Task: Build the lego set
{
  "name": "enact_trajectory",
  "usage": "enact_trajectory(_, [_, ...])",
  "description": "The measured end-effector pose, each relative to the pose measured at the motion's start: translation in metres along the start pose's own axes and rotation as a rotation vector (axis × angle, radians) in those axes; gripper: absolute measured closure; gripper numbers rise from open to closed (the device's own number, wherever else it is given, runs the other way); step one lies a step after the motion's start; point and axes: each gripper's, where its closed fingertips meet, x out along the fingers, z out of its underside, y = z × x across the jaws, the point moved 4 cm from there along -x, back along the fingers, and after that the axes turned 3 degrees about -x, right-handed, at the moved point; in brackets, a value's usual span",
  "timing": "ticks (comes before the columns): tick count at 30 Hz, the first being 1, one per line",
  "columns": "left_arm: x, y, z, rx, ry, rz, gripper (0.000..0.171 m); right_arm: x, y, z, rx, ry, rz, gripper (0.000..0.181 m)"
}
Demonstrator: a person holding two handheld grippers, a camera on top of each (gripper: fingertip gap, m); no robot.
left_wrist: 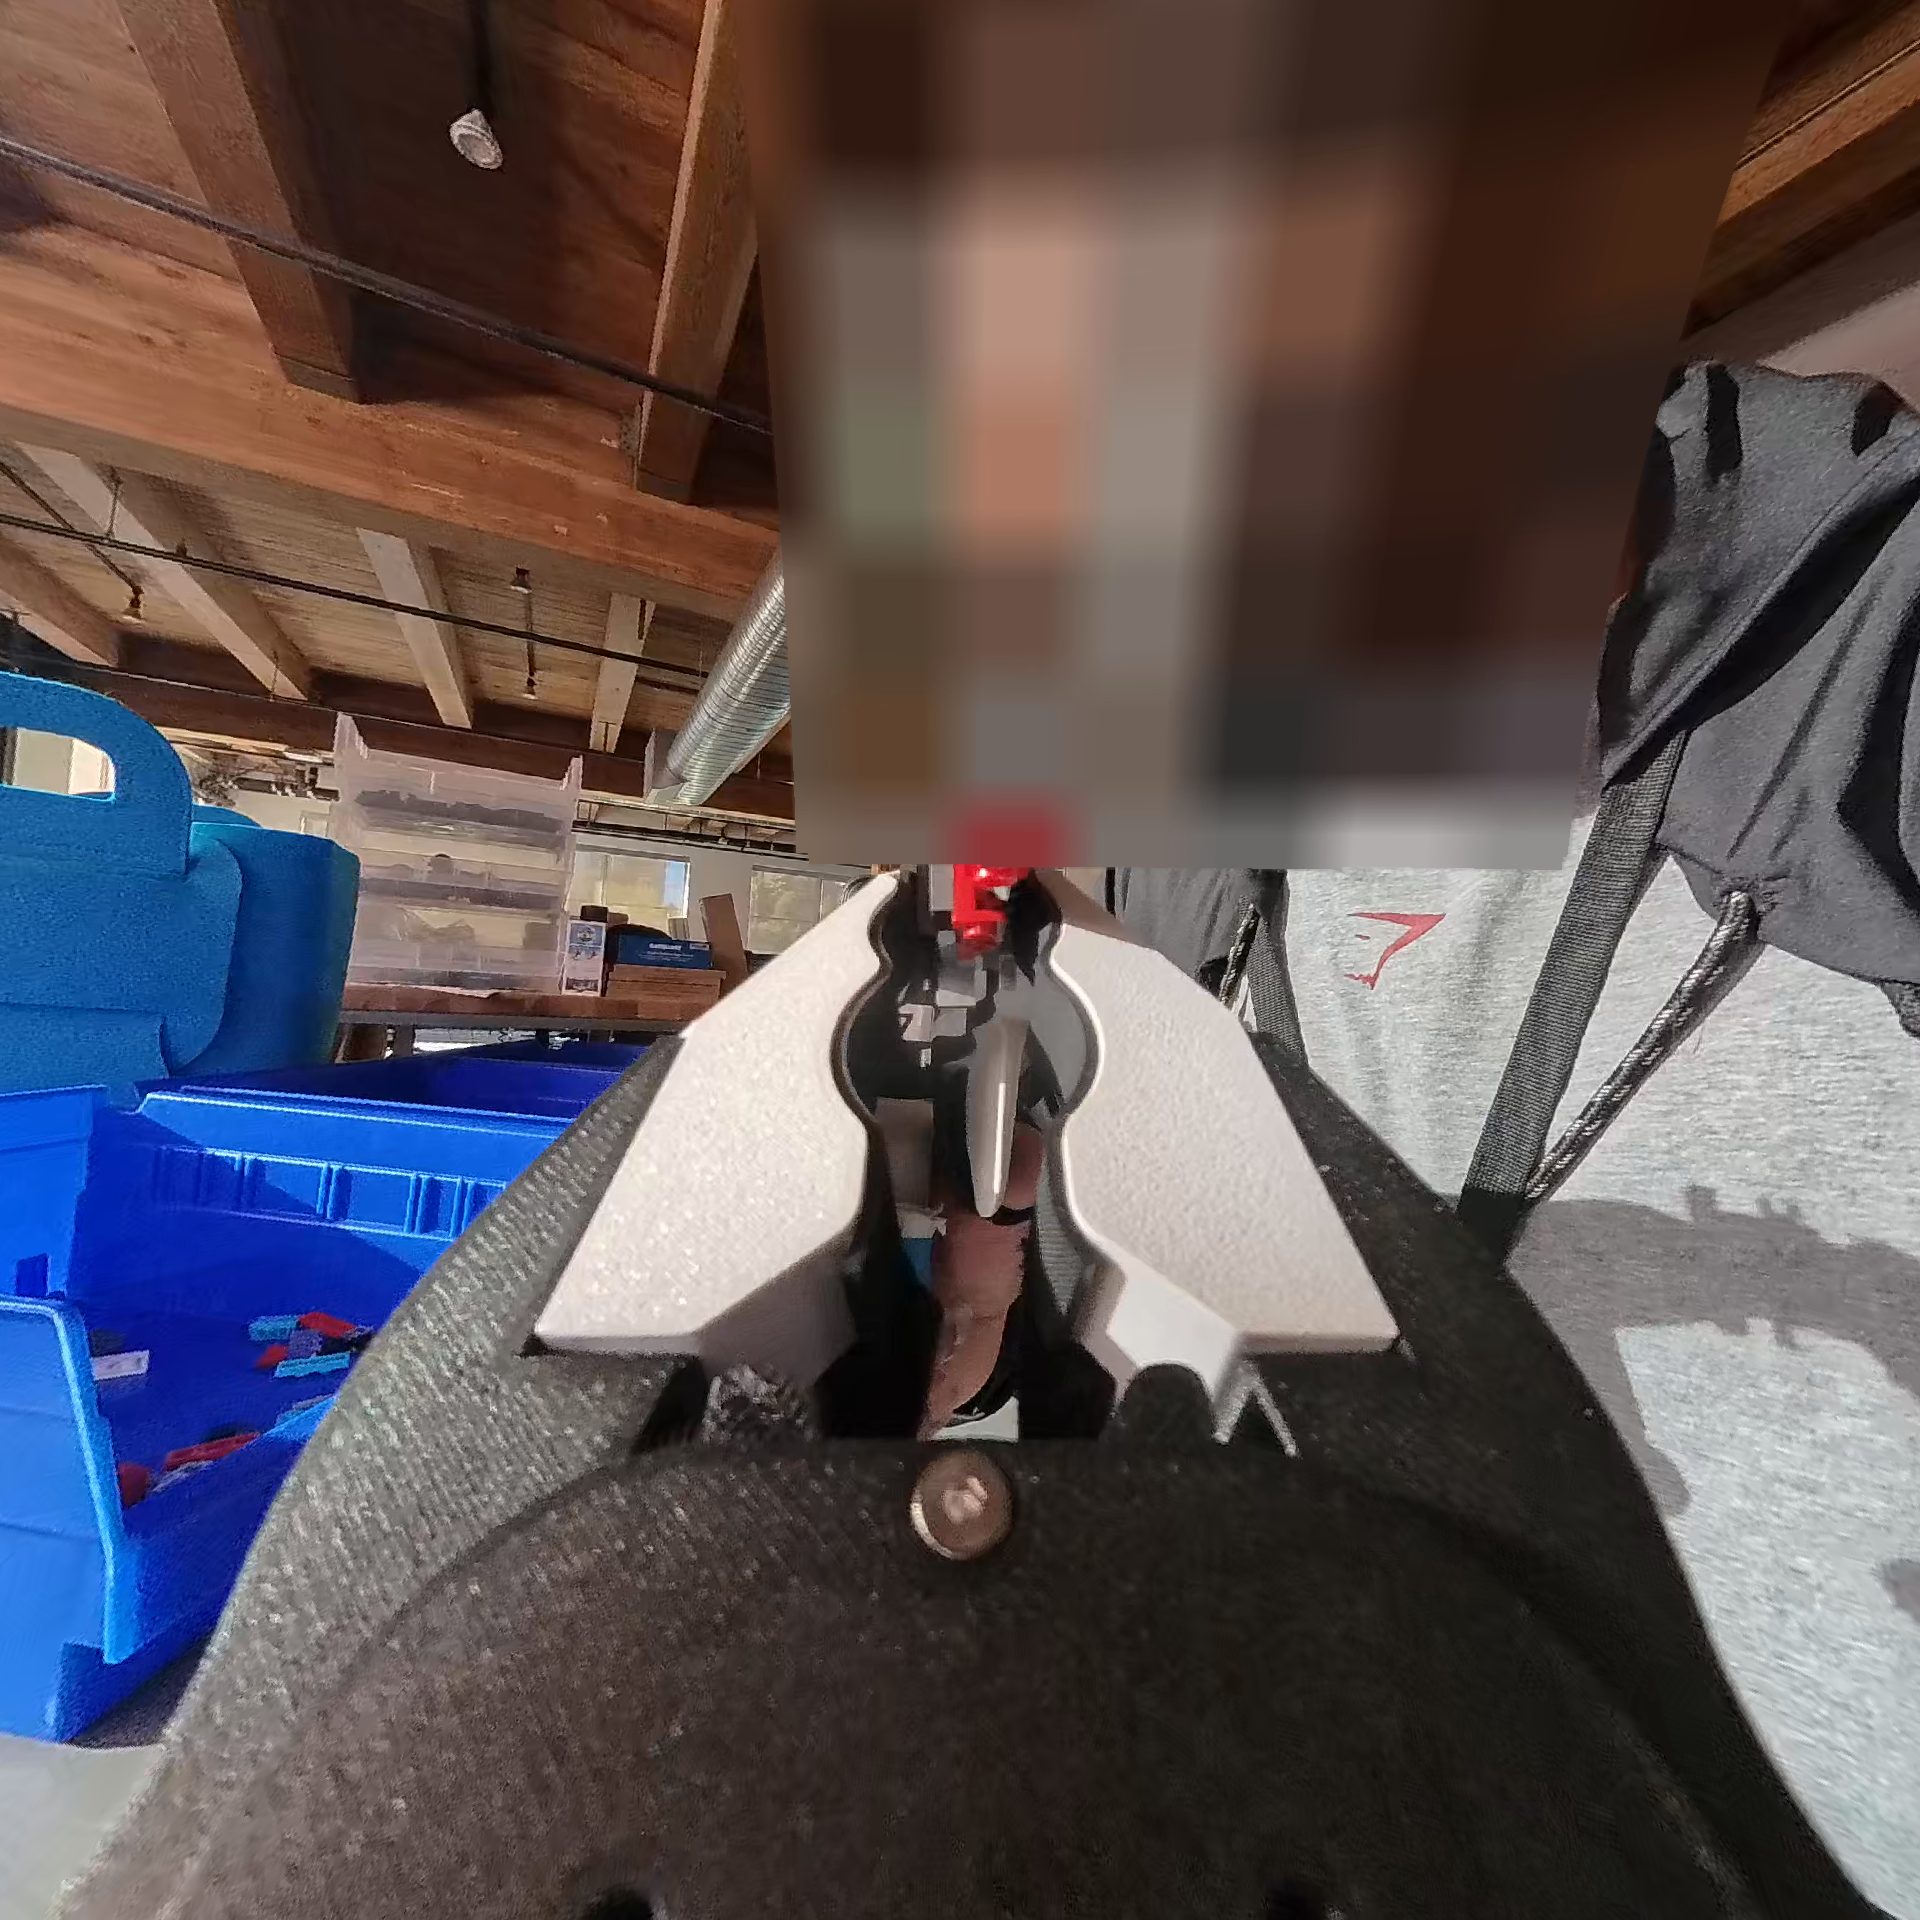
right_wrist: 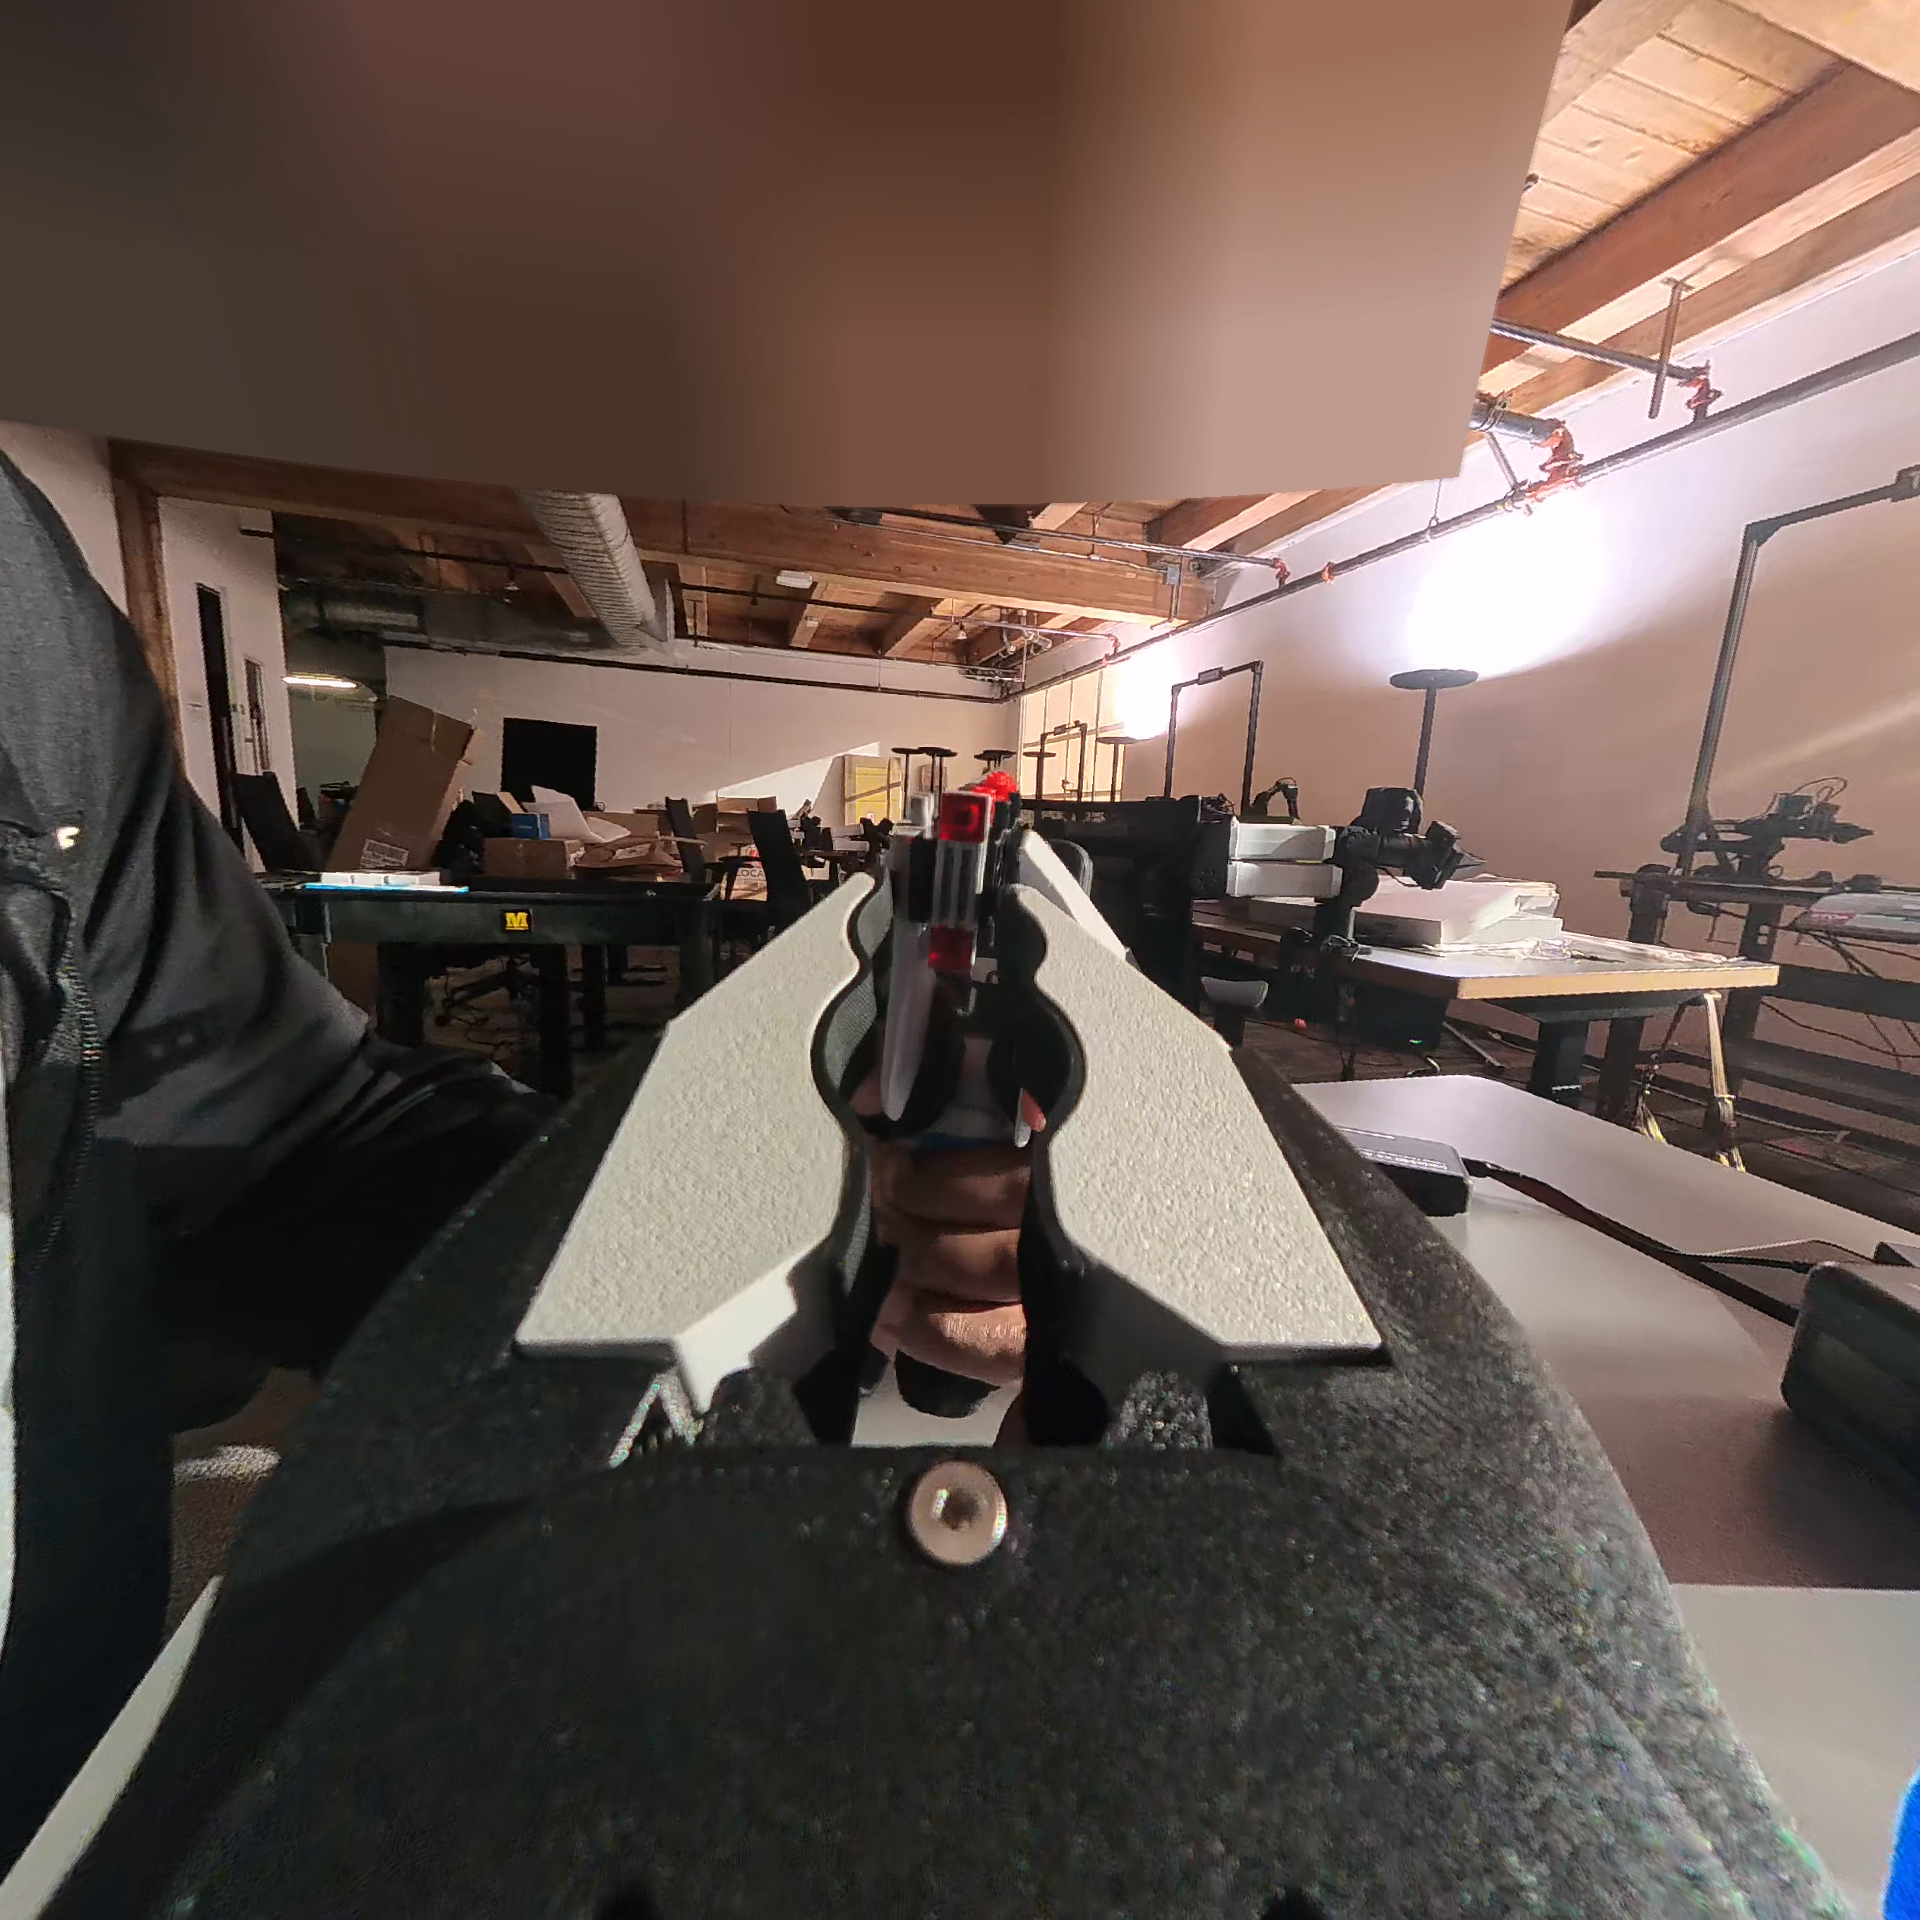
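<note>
Both hand-held grippers, left (left_wrist: 961,997) and right (right_wrist: 951,925), are clamping one half-built grey-and-red lego model (right_wrist: 948,883); loose bricks (left_wrist: 301,1340) are sitting in the blue bin (left_wrist: 343,1195), so probably plenty left.

Workshop lab, wooden beams (right_wrist: 935,566), worktables (right_wrist: 1507,971), camera rigs (right_wrist: 1745,665)

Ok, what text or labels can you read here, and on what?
Not quoting writing; it sits on:
Black table edge: yellow mark.
Grey shirt: red emblem, no words.
Blue box, far table: too small.
Lego model: none visible.
</note>
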Motion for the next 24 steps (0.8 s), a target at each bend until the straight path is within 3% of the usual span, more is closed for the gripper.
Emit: enact_trajectory(24, [0.0015,0.0007,0.0015,0.042,-0.052,-0.030,0.153,-0.0023,0.0005,0.0004,0.027,0.018,-0.008,0.161])
